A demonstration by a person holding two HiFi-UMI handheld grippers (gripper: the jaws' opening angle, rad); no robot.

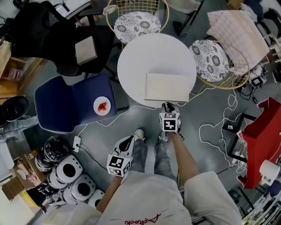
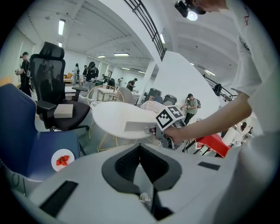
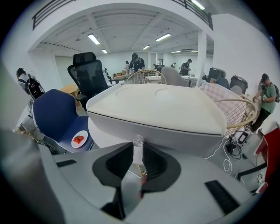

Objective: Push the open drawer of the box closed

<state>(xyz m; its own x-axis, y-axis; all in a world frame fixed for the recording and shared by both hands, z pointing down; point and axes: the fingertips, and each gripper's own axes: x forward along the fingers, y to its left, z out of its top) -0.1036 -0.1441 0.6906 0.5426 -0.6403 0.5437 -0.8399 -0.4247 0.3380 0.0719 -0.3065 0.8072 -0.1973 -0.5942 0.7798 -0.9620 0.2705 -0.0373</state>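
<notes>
Two tongs are held by one person who stands at the near edge of a round white surface [image 1: 136,57]. The left tongs [image 1: 126,143] hang nearest, over the floor beside the person's legs and well apart from the surface. Their jaws are closed together with nothing between them. The right tongs [image 1: 167,106] are at the near edge of the surface, and their jaws are closed on a small clear knob [image 3: 138,141] on the front of the drawer [image 3: 175,133]. The flat cream box [image 1: 167,85] lies at this near edge, a little right of the middle, with the drawer front toward the person. How far the drawer stands out I cannot tell. Left of the surface, a blue chair [image 1: 61,103] carries a plate of strawberries [image 1: 102,106]. Beyond the far edge, a patterned cushion [image 1: 137,25] lies on a wicker chair [image 1: 136,5].
</notes>
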